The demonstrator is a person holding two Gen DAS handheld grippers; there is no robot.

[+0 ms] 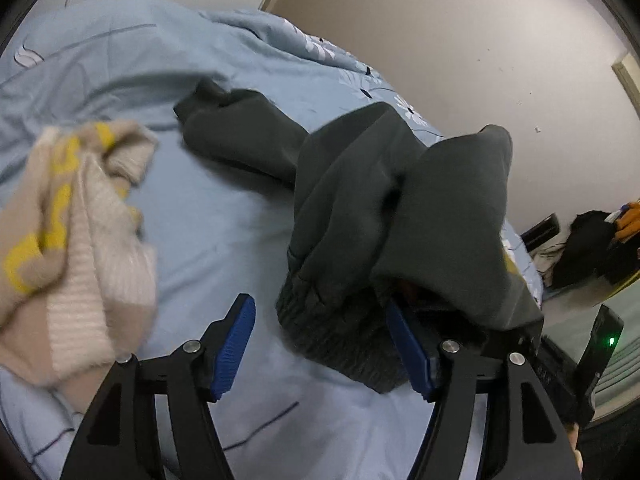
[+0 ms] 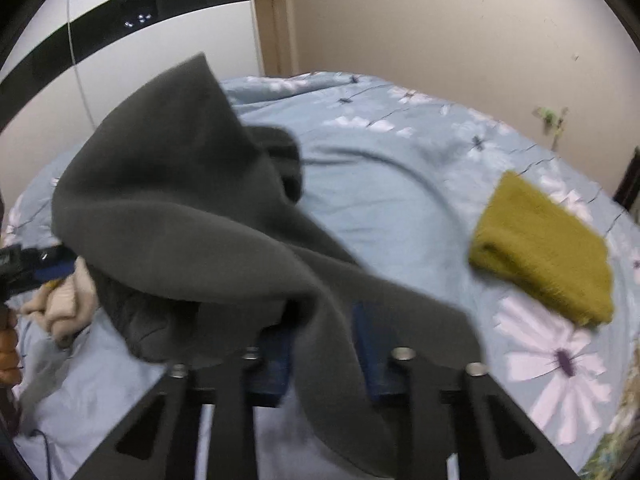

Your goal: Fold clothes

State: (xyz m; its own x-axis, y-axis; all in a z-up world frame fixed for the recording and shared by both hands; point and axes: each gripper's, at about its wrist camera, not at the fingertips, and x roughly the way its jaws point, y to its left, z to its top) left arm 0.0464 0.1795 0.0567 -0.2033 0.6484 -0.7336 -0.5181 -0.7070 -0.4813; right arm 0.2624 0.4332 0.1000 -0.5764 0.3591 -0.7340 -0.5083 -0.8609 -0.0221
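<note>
Left wrist view: the left hand-held gripper [image 1: 320,348] stands spread wide, grasping nothing. The dark grey garment [image 1: 360,208] lies across the pale blue bedsheet [image 1: 208,216] from centre to right, its ribbed hem touching the right finger pad. A cream and yellow knit [image 1: 76,220] is bunched at left. A white wall [image 1: 460,40] fills the upper right.

Right wrist view: the right hand-held gripper [image 2: 322,346] is clenched on the grey garment, which drapes up to the upper left. A folded olive knit [image 2: 544,248] lies at right on the flowered quilt [image 2: 400,184]. A white wardrobe [image 2: 120,60] with a black band stands upper left.
</note>
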